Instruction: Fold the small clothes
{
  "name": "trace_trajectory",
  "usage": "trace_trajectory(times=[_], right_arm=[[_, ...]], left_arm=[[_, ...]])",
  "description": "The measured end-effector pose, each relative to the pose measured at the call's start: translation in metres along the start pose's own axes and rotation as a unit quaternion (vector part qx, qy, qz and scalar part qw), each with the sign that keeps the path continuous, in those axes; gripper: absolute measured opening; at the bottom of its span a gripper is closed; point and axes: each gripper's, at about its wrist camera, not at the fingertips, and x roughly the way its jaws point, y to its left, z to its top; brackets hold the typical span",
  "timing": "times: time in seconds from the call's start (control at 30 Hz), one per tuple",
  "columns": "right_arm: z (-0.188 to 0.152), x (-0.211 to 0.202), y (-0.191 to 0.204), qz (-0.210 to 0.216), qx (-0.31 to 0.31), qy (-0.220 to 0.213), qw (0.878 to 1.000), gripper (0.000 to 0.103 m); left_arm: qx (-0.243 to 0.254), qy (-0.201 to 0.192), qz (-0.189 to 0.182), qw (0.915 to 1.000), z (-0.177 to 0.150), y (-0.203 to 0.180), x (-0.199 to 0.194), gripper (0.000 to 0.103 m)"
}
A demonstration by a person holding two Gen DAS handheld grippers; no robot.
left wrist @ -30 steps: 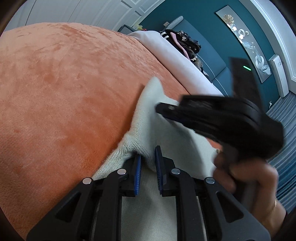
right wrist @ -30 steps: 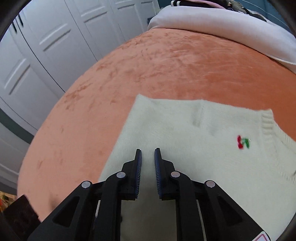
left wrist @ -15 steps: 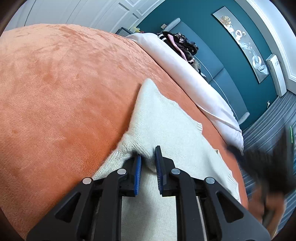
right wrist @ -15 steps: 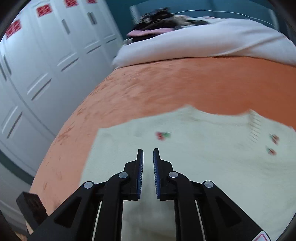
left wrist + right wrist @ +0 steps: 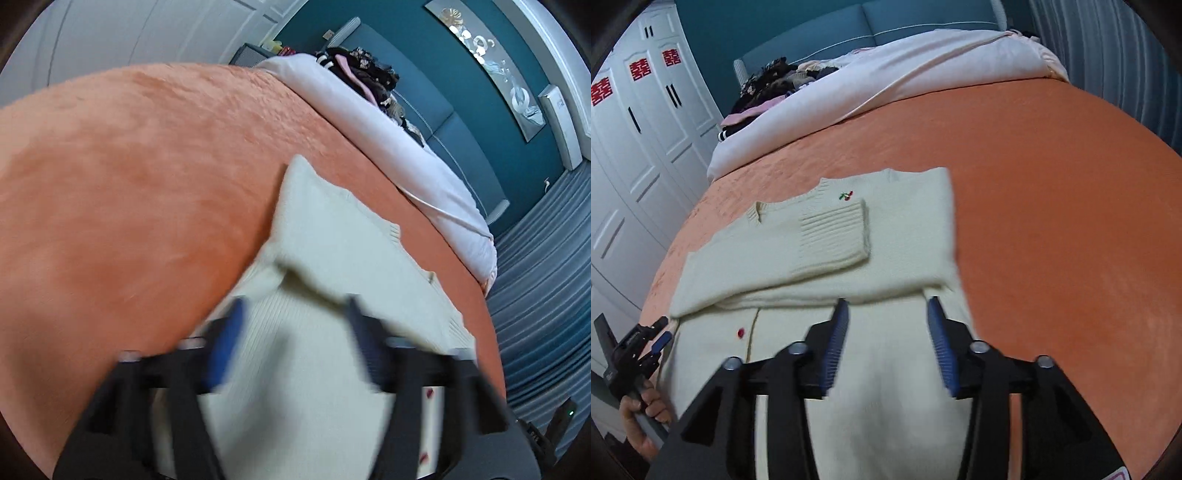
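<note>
Cream cardigan (image 5: pixel 827 254) lies on the orange bedspread (image 5: pixel 1052 192) just ahead of both grippers, sleeves already folded in. Left gripper (image 5: pixel 295 347) looks open (blurry), right gripper (image 5: pixel 886 343) open, empty. Bottom fold probably left.

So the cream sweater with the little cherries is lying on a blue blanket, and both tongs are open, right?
Not quite: the blanket is orange, not blue, as the right wrist view shows. Blue is only the wall behind the bed. The rest holds: the cream sweater with the cherries lies on it, and the left tongs and right tongs are both open.
</note>
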Motion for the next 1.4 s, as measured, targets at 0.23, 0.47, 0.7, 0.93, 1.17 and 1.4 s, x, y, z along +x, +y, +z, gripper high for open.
trace_trajectory(times=[0.23, 0.47, 0.7, 0.93, 1.17, 1.4], right_arm=[[-0.133, -0.090, -0.072, -0.002, 0.056, 0.088, 0.995, 0.064], [-0.203, -0.113, -0.069, 0.090, 0.142, 0.110, 0.980, 0.066], [-0.186, -0.090, -0.054, 0.124, 0.201, 0.092, 0.967, 0.034], [-0.164, -0.118, -0.048, 0.126, 0.193, 0.049, 0.972, 0.008], [-0.176, -0.174, -0.051, 0.128, 0.126, 0.066, 0.981, 0.000], [-0.211, -0.196, -0.084, 0.081, 0.114, 0.083, 0.987, 0.022]], left_arm=[[-0.040, 0.066, 0.044, 0.9961, -0.076, 0.058, -0.126, 0.097], [-0.066, 0.089, 0.013, 0.9938, -0.113, 0.058, -0.146, 0.098], [-0.101, 0.135, -0.012, 0.9856, -0.114, 0.046, -0.121, 0.045], [-0.103, 0.138, -0.022, 0.9848, -0.108, 0.035, -0.152, 0.007], [-0.049, 0.146, -0.026, 0.9877, -0.128, 0.037, -0.217, 0.000], [-0.064, 0.137, -0.011, 0.9885, -0.150, 0.066, -0.231, 0.042]])
